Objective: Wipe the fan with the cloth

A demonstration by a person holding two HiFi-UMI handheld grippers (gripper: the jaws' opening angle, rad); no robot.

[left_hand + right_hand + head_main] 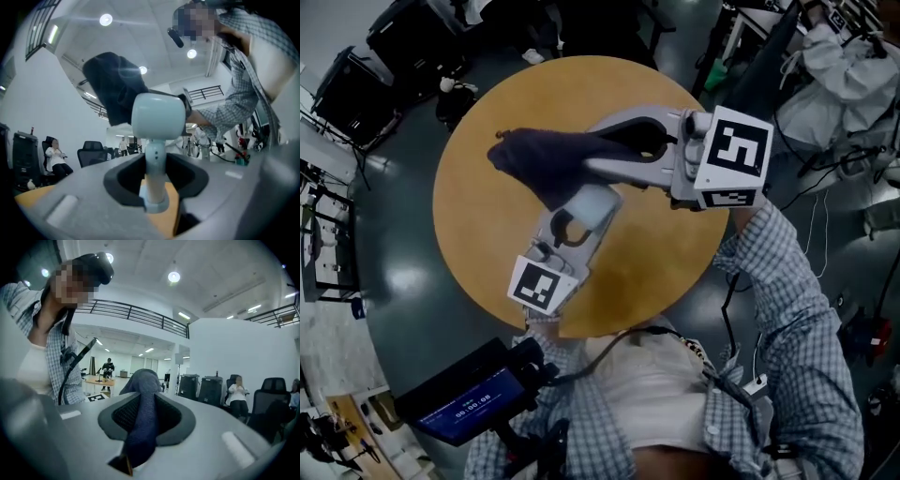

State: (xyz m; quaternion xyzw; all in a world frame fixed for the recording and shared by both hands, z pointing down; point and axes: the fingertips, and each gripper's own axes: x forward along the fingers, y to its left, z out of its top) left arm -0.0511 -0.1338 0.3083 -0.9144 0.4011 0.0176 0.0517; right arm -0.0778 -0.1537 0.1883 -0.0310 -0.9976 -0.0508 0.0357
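Over the round wooden table (pixel 487 244) I hold a small pale hand fan (pixel 596 202) upright in my left gripper (pixel 574 221). In the left gripper view the jaws close on the fan's stem (pixel 154 173), and its rounded head (pixel 157 115) stands above them. A dark blue cloth (pixel 539 159) hangs from my right gripper (pixel 598 152), which reaches in from the right and is shut on it. The cloth drapes against the far side of the fan head (pixel 115 86). In the right gripper view the cloth (pixel 140 390) fills the gap of that gripper (pixel 144 420).
Dark floor surrounds the table. Black cases (pixel 375 66) stand at the upper left and cables (pixel 853 178) lie at the right. A device with a blue screen (pixel 469 398) hangs at my waist. Seated people (pixel 236 397) and office chairs (pixel 93 152) show in the background.
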